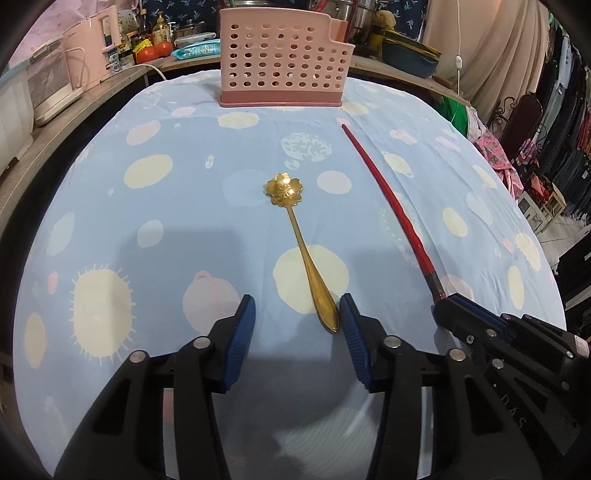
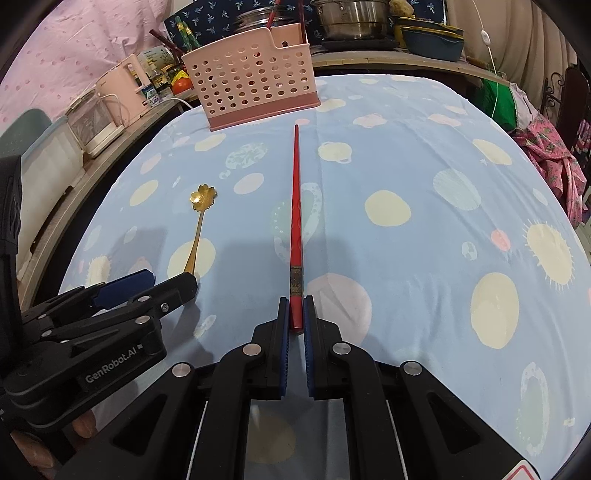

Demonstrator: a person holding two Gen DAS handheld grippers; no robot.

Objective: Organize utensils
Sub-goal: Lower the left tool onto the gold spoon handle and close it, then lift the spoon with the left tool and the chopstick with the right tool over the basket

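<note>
A gold spoon (image 1: 301,240) with a flower-shaped bowl lies on the blue patterned tablecloth; it also shows in the right wrist view (image 2: 197,225). My left gripper (image 1: 297,308) is open, its jaws on either side of the handle end, the right pad close to it. A red chopstick (image 2: 295,221) lies pointing toward the pink perforated utensil holder (image 2: 255,79). My right gripper (image 2: 296,310) is shut on the chopstick's thick end. The chopstick (image 1: 388,206), the holder (image 1: 280,62) and the right gripper (image 1: 448,306) also show in the left wrist view.
The tablecloth (image 2: 424,166) covers the table. Behind the holder are metal pots (image 2: 351,18), blue dishes (image 2: 432,40), bottles and tomatoes (image 1: 155,48), and a pink appliance (image 1: 88,51) on a wooden ledge. Clothes hang at the right (image 1: 565,110).
</note>
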